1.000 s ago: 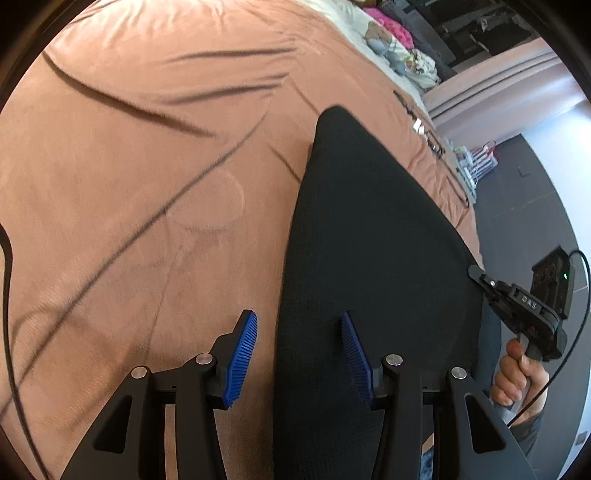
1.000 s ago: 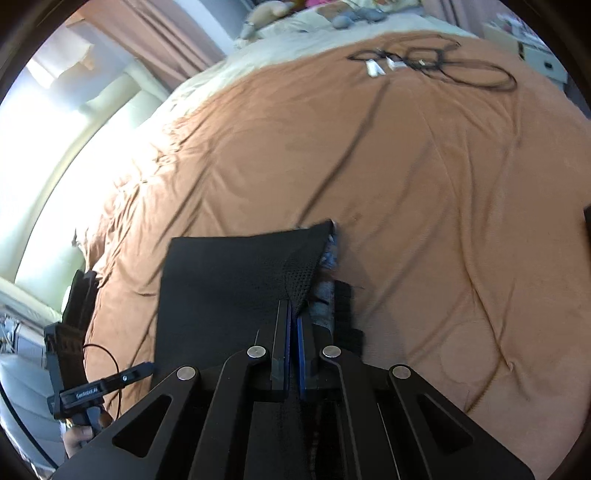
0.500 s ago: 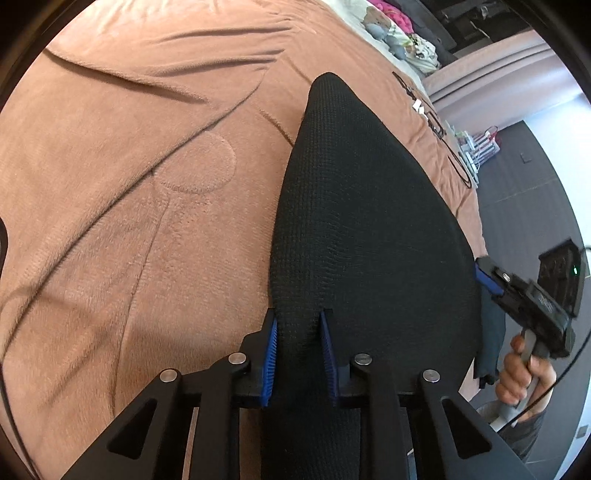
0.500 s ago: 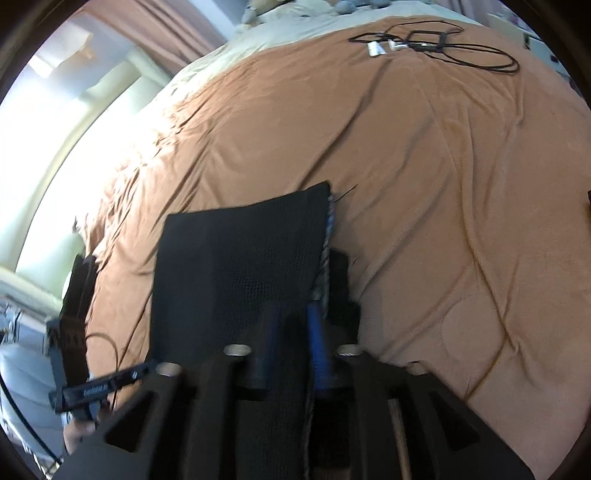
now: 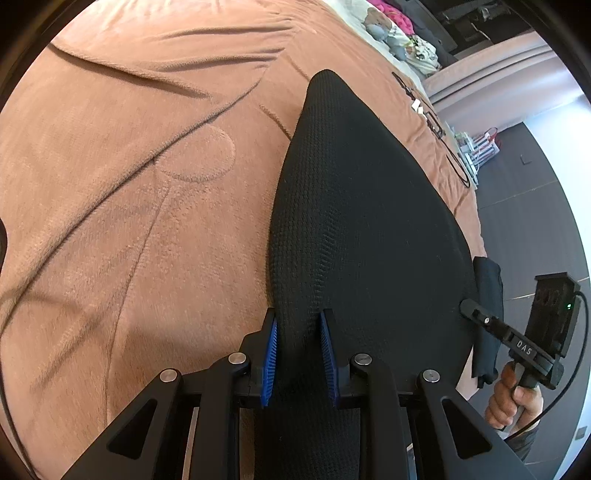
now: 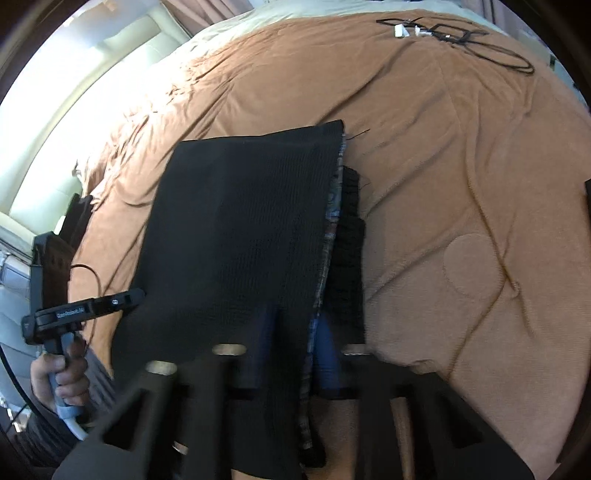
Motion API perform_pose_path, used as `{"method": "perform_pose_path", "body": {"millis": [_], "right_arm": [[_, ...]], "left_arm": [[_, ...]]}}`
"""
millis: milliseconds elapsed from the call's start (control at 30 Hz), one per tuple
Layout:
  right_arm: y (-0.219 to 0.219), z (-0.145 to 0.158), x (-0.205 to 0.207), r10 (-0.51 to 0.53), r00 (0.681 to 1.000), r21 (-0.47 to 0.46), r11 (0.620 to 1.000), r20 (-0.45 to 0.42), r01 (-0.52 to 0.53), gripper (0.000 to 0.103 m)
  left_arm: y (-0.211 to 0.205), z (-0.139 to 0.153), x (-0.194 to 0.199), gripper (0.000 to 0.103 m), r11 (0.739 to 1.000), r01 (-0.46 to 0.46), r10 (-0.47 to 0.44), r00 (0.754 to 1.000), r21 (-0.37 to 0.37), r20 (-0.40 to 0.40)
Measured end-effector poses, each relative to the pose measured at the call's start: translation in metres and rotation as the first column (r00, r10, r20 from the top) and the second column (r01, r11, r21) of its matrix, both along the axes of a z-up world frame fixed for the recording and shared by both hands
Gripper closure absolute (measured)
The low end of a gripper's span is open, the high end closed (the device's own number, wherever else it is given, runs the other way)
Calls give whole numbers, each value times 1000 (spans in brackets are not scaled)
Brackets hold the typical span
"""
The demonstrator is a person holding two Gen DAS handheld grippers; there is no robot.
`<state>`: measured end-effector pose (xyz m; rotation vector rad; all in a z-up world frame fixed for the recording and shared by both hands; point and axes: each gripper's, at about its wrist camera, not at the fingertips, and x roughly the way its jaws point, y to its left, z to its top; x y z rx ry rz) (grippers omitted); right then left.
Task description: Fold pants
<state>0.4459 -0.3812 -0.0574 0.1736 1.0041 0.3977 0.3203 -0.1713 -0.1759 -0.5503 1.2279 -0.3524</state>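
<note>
The pants, black and waffle-textured, lie partly folded on a brown blanket that covers the bed, stretched from the near edge toward the far middle. The left gripper reaches forward low over the near edge, its blue pads set on either side of a raised ridge of the fabric with the cloth pinched between them. The right gripper comes in from the near side as well; its fingers are blurred, the black cloth and a strip of plaid lining run between them, and I cannot tell whether they clamp it.

In the left wrist view the right hand grips its tool's handle at the near right, beyond the bed's edge and just beside a hanging fold of the pants. In the right wrist view the left hand holds its handle at the near left.

A tangle of black cables with small white plugs lies on the far right part of the blanket, well apart from the pants. Soft toys sit at the far end. A cream padded headboard stands on the left.
</note>
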Motion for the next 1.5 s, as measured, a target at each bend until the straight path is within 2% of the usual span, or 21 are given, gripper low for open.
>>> {"method": "perform_pose_path", "body": {"millis": [133, 333, 367, 467, 500, 700, 867, 933, 1033, 1100, 1233, 1300, 1367, 1467, 1500], "right_arm": [[8, 15, -4, 9, 998, -74, 997, 56, -5, 100], [6, 13, 0, -5, 999, -113, 994, 42, 10, 100], [9, 11, 0, -10, 999, -114, 993, 36, 14, 100], [6, -1, 2, -20, 1000, -94, 995, 3, 20, 100], [5, -5, 3, -24, 1000, -88, 996, -4, 24, 100], [4, -10, 7, -28, 1000, -44, 999, -1, 28, 100], [-3, -18, 4, -42, 999, -24, 999, -2, 42, 92], [-5, -19, 5, -60, 998, -25, 998, -6, 60, 83], [-10, -21, 2, -87, 996, -38, 995, 2, 87, 69], [-12, -24, 0, -83, 997, -16, 996, -6, 83, 69], [-19, -33, -1, -78, 996, 57, 995, -37, 80, 68], [-27, -43, 2, -60, 995, 134, 988, -76, 70, 68], [-33, -47, 4, -50, 995, 173, 983, -88, 64, 68], [-36, -48, 2, -34, 996, 192, 980, -83, 49, 69], [-35, -48, 1, -18, 996, 214, 976, -87, 36, 77]], "left_arm": [[-3, 2, 1, 79, 1000, 6, -6, 1000, 0, 2], [1, 4, 6, 76, 1000, 0, 1, 1000, -19, 4], [3, 4, 7, 72, 1000, -5, 5, 1000, -23, 8], [10, 3, 13, 49, 999, -30, 30, 999, -25, 22], [11, 1, 16, 45, 999, -37, 38, 999, -30, 24], [7, -10, 26, 45, 998, -35, 35, 999, -48, 13], [1, -11, 19, 45, 997, -23, 23, 1000, -75, 1], [-2, -10, 13, 45, 996, -11, 10, 1000, -87, -7], [-4, -12, 2, 48, 993, 1, -5, 999, -114, -34], [-6, -14, -5, 55, 991, 4, -12, 998, -135, -56], [-9, -16, -11, 57, 988, 1, -11, 998, -157, -65], [-8, -17, -13, 77, 988, -3, -8, 998, -155, -69], [-6, -16, -14, 86, 987, -10, -2, 997, -162, -71], [-1, -6, -11, 90, 986, -13, 3, 998, -167, -55], [1, -2, -11, 91, 986, -12, 3, 999, -165, -50]]}}
